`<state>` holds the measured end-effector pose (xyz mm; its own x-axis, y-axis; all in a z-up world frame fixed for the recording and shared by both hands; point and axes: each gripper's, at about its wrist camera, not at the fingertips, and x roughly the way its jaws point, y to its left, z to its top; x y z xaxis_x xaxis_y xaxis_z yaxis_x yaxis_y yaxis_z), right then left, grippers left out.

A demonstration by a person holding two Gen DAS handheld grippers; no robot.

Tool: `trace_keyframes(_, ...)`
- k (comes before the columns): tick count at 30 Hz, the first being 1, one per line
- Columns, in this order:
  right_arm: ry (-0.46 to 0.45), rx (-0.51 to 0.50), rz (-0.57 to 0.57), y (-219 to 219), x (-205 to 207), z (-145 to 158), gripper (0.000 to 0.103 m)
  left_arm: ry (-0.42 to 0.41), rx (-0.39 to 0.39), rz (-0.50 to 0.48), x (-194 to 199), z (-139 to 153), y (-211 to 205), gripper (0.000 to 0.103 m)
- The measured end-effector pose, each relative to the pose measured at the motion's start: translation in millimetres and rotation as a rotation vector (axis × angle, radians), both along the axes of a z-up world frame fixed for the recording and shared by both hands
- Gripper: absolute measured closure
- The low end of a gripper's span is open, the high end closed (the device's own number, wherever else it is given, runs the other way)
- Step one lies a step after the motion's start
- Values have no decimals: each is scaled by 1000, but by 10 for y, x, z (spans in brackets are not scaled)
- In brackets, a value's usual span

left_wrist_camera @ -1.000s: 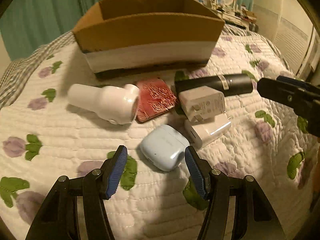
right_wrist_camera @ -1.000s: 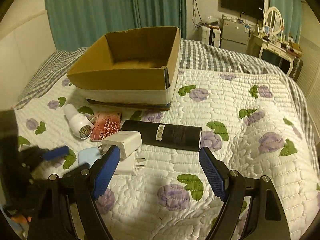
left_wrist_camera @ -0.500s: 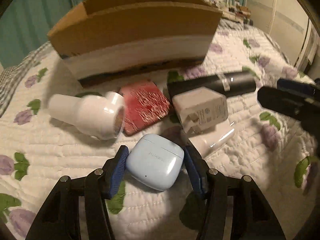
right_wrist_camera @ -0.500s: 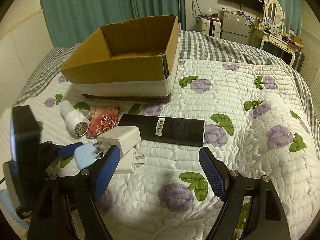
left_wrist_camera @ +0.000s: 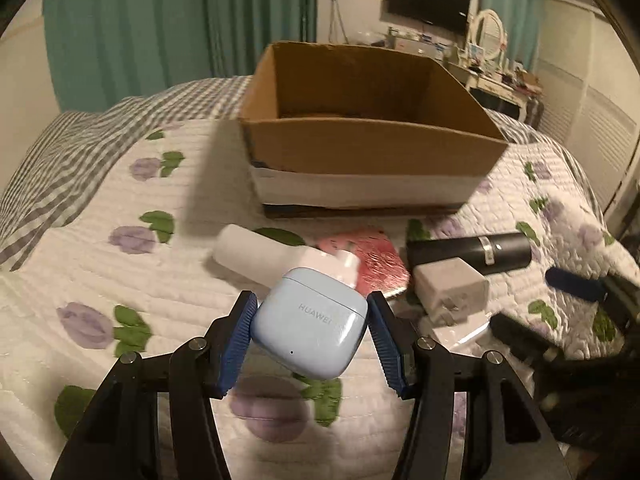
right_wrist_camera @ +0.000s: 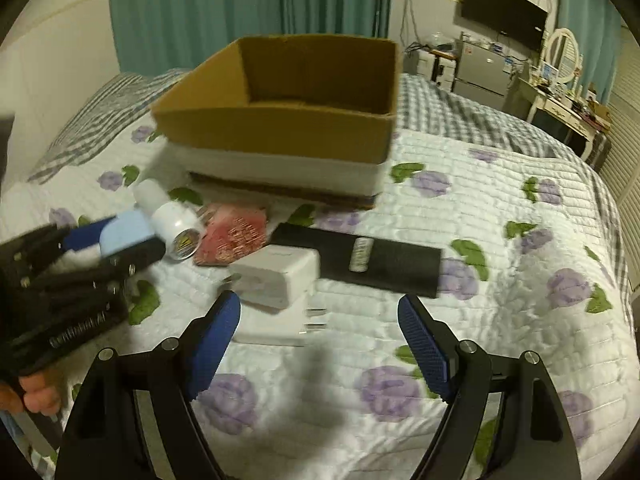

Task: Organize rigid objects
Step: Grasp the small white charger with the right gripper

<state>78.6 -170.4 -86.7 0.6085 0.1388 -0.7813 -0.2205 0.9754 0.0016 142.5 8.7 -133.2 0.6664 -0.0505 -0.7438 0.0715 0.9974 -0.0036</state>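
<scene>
Lifted since the earlier frame, the case (left_wrist_camera: 311, 328), marked "HUAWEI", now sits clamped in the left tool (left_wrist_camera: 312, 344) above the bed (left_wrist_camera: 120, 272), short of the box (left_wrist_camera: 372, 152). Right tool (right_wrist_camera: 320, 344) hangs wide, holding nothing.

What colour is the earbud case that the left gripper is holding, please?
Pale blue; the earbud case shows best in the left wrist view, clamped in the left gripper.

A pale-blue earbuds case (left_wrist_camera: 310, 322), lid shut and tilted, sits clamped between blue pads above the floral quilt, while a white bottle (left_wrist_camera: 256, 255), red patterned card (left_wrist_camera: 370, 261), two stacked white chargers (right_wrist_camera: 276, 276) and a black cylinder (left_wrist_camera: 470, 254) lie before an open cardboard box (left_wrist_camera: 372, 148).
</scene>
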Motion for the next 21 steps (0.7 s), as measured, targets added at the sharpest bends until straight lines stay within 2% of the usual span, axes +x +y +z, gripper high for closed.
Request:
trace_keyframes(6,35,-2,-12,252,118,-182,22,-4,-26,42,37,48,167,46)
trace_keyframes(12,44,-4,-39,391,267,-293,23,2,-47,39,44,50,214,46)
trace_keyframes(15,44,-27,-56,454,357,-352,27,3,-45,31,45,45,202,46)
trace_keyframes(17,58,-39,-67,479,413,-416,38,5,-44,29,45,40,200,46)
trace_keyframes(19,63,-54,-83,462,431,-450,45,9,-43,28,49,28,196,46)
trace_keyframes(21,62,-42,-77,442,421,-437,46,11,-39,26,52,17,191,46)
